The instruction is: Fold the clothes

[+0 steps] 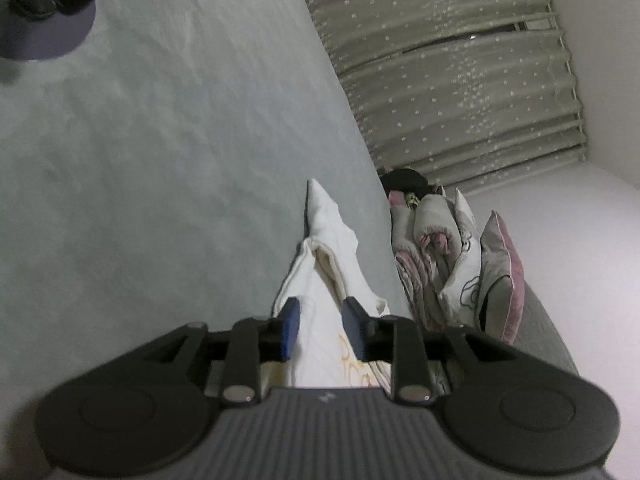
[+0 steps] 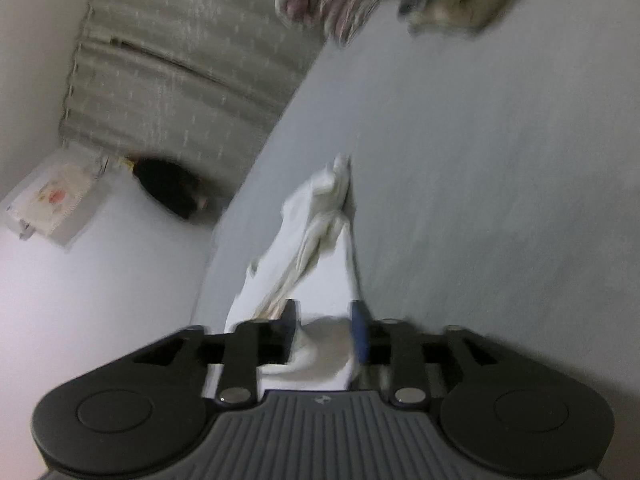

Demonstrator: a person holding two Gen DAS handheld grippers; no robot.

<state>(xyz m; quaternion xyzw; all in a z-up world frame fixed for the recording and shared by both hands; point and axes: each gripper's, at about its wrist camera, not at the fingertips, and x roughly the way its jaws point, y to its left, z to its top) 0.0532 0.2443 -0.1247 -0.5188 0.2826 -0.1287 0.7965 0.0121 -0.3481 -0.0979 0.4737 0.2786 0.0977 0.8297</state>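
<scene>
While the white garment (image 1: 320,280) trails out ahead of both tools across the grey bed cover (image 1: 160,140), it looks less laid out than carried — bunched into a long rumpled strip with a pointed end resting on the cover near the bed's edge. The left gripper (image 1: 320,326) has its blue pads set apart with the cloth running between them; the gap looks wide for a firm pinch, so I cannot tell whether it truly grips or merely straddles the fabric. The right gripper (image 2: 326,330) shows the same arrangement, white cloth (image 2: 316,232) bulging between its parted fingers, and the picture there is blurred, so its hold is just as uncertain. I'd judge each tool sits at one end of the piece so the cloth can be stretched or swung over itself — two hands on one garment is how a fold is drawn straight. Whether this is the garment being spread flat or an edge being brought over, the crumpled shape fits either. Beyond the bed's edge sit cushions and rolled bedding (image 1: 452,256), with a starred curtain (image 1: 460,80) behind, well clear of the working area.
</scene>
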